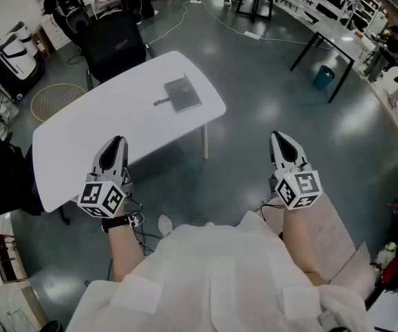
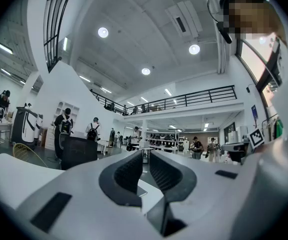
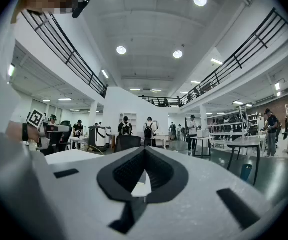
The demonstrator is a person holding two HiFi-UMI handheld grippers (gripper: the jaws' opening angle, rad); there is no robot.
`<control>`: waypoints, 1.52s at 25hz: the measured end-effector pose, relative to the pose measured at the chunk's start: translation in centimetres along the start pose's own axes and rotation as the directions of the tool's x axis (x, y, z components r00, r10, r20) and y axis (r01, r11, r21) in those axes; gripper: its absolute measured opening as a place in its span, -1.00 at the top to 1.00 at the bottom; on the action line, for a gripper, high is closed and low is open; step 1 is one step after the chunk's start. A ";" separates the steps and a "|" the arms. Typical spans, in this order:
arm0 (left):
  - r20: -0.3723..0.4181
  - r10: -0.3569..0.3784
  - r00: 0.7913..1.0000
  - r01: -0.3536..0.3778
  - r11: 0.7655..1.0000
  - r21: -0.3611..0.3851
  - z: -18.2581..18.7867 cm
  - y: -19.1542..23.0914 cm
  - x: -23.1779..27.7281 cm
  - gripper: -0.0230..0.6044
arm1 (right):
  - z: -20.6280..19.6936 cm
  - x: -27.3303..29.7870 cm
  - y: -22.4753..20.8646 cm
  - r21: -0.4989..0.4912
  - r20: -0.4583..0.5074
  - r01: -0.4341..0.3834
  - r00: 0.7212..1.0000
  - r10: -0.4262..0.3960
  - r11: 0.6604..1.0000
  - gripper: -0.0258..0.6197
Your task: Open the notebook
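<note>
A closed notebook (image 1: 183, 94) lies flat toward the far side of a white table (image 1: 81, 144), cover up, with a thin dark piece jutting from its left edge. The person keeps back from it and holds 2 grippers level. The left gripper (image 1: 118, 142) is over the table's near edge, and the right gripper (image 1: 279, 138) is off to the side above the floor. Both sets of jaws are together with nothing between them, well apart from the notebook. It looks like a ready stance, with the reach and the lifting of the cover not yet begun.
</note>
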State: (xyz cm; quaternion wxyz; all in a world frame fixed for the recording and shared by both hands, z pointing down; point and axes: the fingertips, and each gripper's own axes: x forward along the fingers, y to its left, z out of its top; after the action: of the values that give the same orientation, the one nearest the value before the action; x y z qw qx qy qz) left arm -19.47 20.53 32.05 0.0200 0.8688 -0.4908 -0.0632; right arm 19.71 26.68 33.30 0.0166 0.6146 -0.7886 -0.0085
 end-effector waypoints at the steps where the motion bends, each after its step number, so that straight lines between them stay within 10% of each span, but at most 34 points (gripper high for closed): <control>1: -0.003 0.002 1.000 -0.002 1.000 0.000 -0.1 0.1 0.0 0.79 | 0.1 0.2 0.0 -0.002 0.001 -0.001 1.000 0.001 1.000 0.92; 38: -0.087 -0.078 0.993 0.076 0.997 -0.024 -4.0 -1.9 4.5 0.79 | -1.7 1.9 -2.8 0.031 -0.011 0.023 1.000 -0.023 0.999 0.91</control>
State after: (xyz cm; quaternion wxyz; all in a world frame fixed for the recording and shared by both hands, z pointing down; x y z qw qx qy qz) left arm -15.03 17.52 35.45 0.0484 0.8887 -0.4548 -0.0307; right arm 22.03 24.12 34.93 0.0111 0.6239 -0.7814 0.0069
